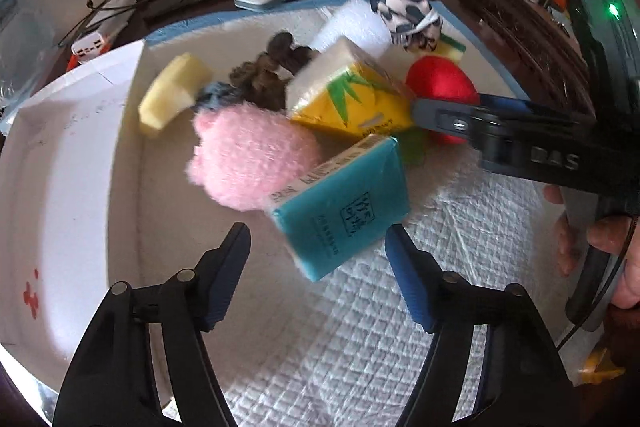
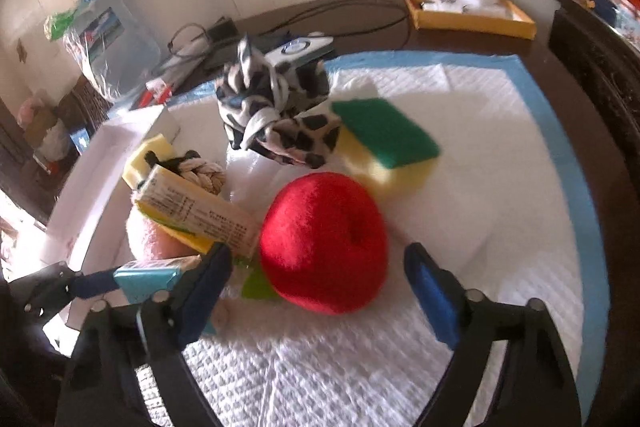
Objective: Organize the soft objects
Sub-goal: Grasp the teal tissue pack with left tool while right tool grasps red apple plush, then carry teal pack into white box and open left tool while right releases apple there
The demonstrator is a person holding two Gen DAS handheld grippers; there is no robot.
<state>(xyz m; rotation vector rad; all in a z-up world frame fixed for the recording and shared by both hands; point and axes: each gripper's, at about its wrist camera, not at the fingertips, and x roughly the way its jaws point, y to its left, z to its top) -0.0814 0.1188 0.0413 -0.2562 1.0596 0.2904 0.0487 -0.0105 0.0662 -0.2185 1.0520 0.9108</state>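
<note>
A heap of soft things lies on a white quilted pad. My left gripper is open around the lower end of a teal tissue pack; a gap shows at its left finger. Behind the pack lie a pink plush, a yellow tissue pack and a yellow foam piece. My right gripper is open, its fingers standing either side of a red plush apple without touching it. A green-and-yellow sponge and a knotted spotted cloth lie beyond the apple.
A white tray stands left of the heap. A brown rope toy and a white roll sit at the back. Cables, a power strip, a yellow box and a dark wooden rack ring the pad.
</note>
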